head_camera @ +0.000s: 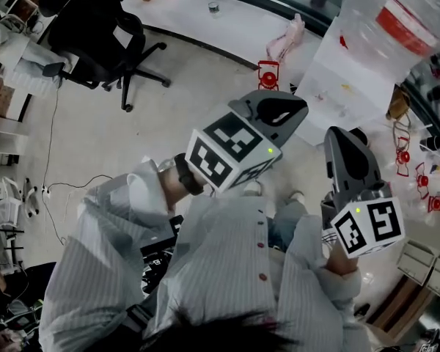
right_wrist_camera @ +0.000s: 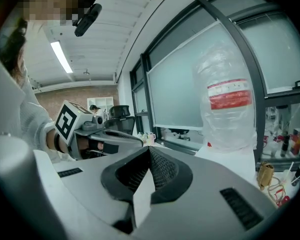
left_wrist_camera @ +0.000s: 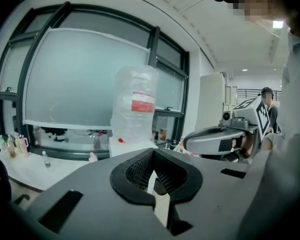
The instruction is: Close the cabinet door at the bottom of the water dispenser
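The white water dispenser (head_camera: 346, 86) stands ahead of me with a clear bottle (head_camera: 396, 13) with a red label on top. Its bottom cabinet door is hidden in every view. My left gripper (head_camera: 287, 110) is held in front of the dispenser's left side, shut and with nothing in it. My right gripper (head_camera: 345, 135) is beside it, nearer the dispenser, also shut and with nothing in it. The left gripper view shows closed jaws (left_wrist_camera: 152, 152) pointing at the bottle (left_wrist_camera: 135, 104). In the right gripper view the pads (right_wrist_camera: 149, 150) meet, with the bottle (right_wrist_camera: 227, 104) to the right.
A black office chair (head_camera: 103, 35) stands at the far left. A long white counter (head_camera: 205, 9) with small bottles runs under the window. Red objects (head_camera: 268, 73) and a pink one (head_camera: 290, 39) lie on the floor near the dispenser. Cables (head_camera: 59, 189) trail at the left.
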The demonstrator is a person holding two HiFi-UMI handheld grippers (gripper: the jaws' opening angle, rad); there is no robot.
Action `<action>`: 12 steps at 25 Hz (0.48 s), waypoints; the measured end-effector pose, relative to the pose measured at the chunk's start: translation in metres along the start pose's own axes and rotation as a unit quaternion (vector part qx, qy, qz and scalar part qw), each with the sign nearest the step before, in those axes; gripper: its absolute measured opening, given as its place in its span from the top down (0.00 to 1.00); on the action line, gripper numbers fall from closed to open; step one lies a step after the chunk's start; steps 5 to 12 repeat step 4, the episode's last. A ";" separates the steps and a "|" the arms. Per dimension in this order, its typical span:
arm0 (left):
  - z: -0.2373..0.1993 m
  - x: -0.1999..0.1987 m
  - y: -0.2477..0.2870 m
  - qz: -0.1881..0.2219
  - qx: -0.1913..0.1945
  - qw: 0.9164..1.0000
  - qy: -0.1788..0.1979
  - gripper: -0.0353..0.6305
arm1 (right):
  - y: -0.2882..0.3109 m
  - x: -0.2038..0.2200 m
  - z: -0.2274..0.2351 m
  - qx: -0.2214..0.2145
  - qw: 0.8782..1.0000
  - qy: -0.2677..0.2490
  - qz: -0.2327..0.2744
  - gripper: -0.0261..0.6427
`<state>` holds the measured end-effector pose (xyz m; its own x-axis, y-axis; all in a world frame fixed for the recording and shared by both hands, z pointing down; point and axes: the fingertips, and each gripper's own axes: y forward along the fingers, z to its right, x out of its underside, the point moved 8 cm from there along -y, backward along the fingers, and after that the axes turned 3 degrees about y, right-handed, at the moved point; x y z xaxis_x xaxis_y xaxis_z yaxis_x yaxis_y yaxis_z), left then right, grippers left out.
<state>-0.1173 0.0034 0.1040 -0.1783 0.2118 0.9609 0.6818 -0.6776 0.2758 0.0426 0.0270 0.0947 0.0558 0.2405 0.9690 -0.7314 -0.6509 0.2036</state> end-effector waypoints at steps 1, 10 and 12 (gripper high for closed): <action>-0.001 0.002 0.000 -0.002 0.001 1.000 -0.001 0.93 | 0.000 0.000 0.000 0.001 1.000 0.000 0.000 0.94; -0.003 0.006 -0.001 -0.003 0.001 1.000 -0.011 0.93 | -0.001 0.002 0.000 0.006 1.000 -0.001 0.001 0.94; -0.003 0.006 -0.001 -0.003 0.001 1.000 -0.011 0.93 | -0.001 0.002 0.000 0.006 1.000 -0.001 0.001 0.94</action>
